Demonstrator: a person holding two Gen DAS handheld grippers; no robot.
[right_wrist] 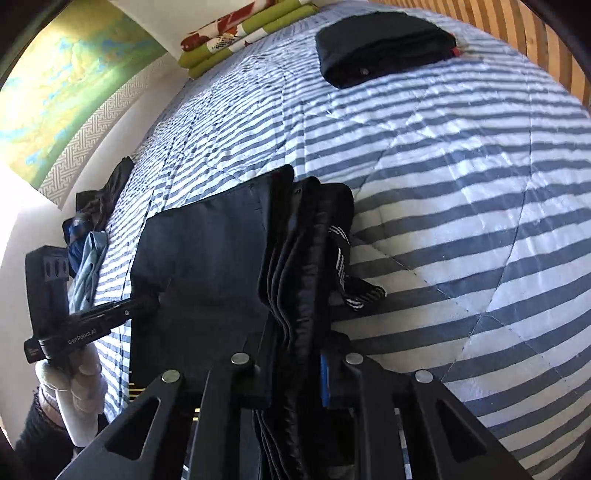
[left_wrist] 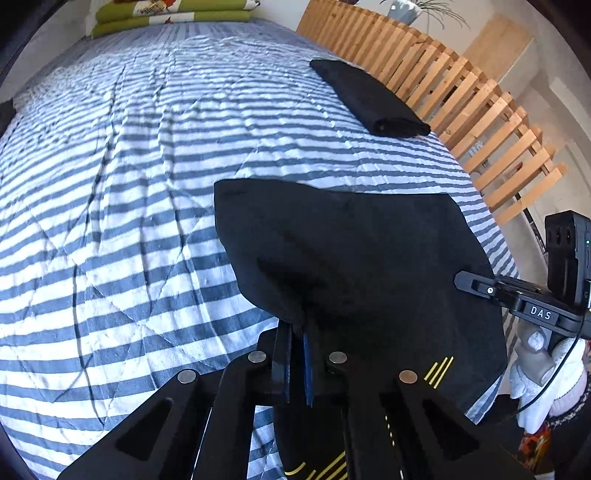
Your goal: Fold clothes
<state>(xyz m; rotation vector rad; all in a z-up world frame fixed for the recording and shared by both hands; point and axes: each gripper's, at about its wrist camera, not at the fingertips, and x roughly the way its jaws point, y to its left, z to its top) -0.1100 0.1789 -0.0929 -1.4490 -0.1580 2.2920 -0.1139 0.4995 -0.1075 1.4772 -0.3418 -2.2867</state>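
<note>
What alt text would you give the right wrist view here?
The right gripper is shut on the bunched edge of a black garment lifted over a blue-and-white striped quilt, the left gripper pinching its other side. A folded black garment lies further up the quilt.

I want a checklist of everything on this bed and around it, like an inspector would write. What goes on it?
Surface: blue-and-white striped quilt, wrinkled, covering the bed.
Job's things: black garment with yellow stripes, lifted off the quilt between both grippers; folded black garment lying near the far right edge.
Clutter: heap of dark and light-blue clothes at the left edge; green floral cushions at the head.
Grippers: left gripper shut on the black garment's edge; right gripper shut on its bunched layers.
Cables: thin black cable by the gloved right hand.
Surroundings: wooden slatted rail along the right side; painted wall picture.
</note>
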